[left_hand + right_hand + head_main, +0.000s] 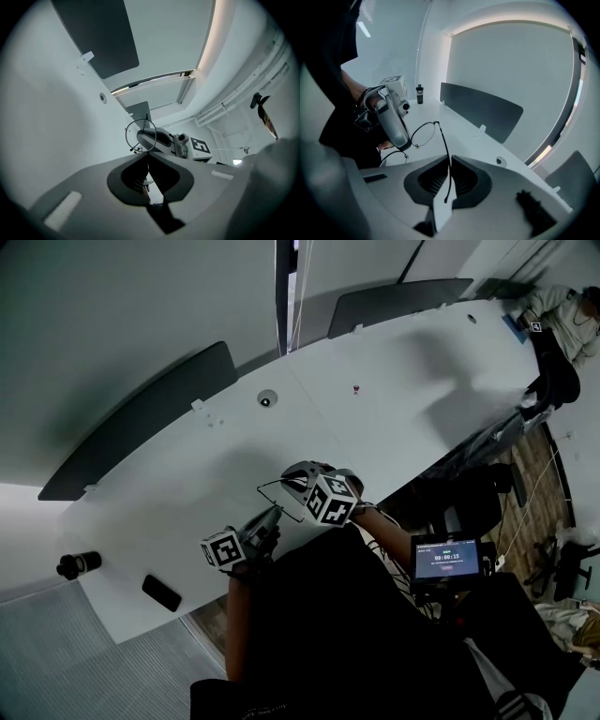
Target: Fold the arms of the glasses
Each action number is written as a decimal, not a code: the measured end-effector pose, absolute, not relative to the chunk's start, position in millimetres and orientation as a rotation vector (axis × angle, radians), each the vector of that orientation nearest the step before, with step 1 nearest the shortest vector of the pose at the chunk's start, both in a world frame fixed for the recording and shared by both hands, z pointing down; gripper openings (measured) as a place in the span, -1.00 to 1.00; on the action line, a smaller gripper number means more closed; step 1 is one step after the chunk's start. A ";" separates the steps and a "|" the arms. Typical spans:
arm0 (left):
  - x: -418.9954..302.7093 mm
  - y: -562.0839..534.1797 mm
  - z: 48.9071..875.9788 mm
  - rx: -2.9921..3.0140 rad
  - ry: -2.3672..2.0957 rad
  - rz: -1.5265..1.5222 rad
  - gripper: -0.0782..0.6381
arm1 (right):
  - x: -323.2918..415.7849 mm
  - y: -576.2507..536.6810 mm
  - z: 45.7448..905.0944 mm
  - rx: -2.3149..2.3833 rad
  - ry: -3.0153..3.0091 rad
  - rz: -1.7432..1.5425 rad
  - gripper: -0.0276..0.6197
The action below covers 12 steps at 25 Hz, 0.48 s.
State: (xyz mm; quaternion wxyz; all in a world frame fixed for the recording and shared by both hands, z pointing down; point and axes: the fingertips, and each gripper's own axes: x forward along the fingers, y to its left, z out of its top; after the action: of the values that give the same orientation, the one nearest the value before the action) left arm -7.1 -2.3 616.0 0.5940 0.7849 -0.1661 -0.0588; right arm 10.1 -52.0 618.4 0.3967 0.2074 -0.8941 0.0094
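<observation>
the right gripper (pixel 450 157) has its jaws pinched almost together on one thin arm (pixel 443 140) of the glasses (pixel 423 134), gripping the wire well down toward its tip end, so the arm runs up from the jaws at 12 o'clock to the hinge (pixel 437 123). the left gripper (pixel 147 154) is closed too, clamped on the front frame low beside a round lens (pixel 140 134), which stands just above its jaws at 12 o'clock. in the head view the left gripper sits at about 7 o'clock of the right one, the two close together with the glasses bridged between them in the air, over the near edge of the white desk (pixel 375 418) rather than resting on it. the arm looks open, roughly square to the front, so the fold seems to be only starting. i cannot make out the second arm. to do this well, the left gripper should act as a fixed anchor while the right one sweeps the tip in an arc centred on the hinge, toward the back of the lenses, not pushing straight across. the grip is far from the hinge, so the wire will likely flex. a slow swing with a light pinch, letting the arm slide a little in the jaws, should spare the hinge and avoid twisting the frame.
</observation>
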 end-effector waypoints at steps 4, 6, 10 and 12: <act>-2.8 1.3 608.2 1.808 -0.364 -0.155 -0.75 | 11.5 -52.0 619.9 0.521 -2.260 0.012 -0.84; -3.0 2.2 609.1 1.813 -0.363 -0.153 -0.75 | 12.2 -52.4 620.0 0.521 -2.255 0.003 -0.84; -6.1 3.7 614.5 1.816 -0.369 -0.143 -0.75 | 12.9 -53.4 620.7 0.521 -2.243 -0.015 -0.84; -3.5 4.4 609.5 1.810 -0.356 -0.149 -0.75 | 14.2 -54.7 620.9 0.523 -2.241 -0.017 -0.84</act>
State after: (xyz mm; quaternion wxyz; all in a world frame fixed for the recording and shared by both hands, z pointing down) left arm -3.5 4.4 609.5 0.6016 0.7812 -0.1537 -0.0645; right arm 14.2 -54.7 620.9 0.4081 0.2074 -0.8890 -0.0066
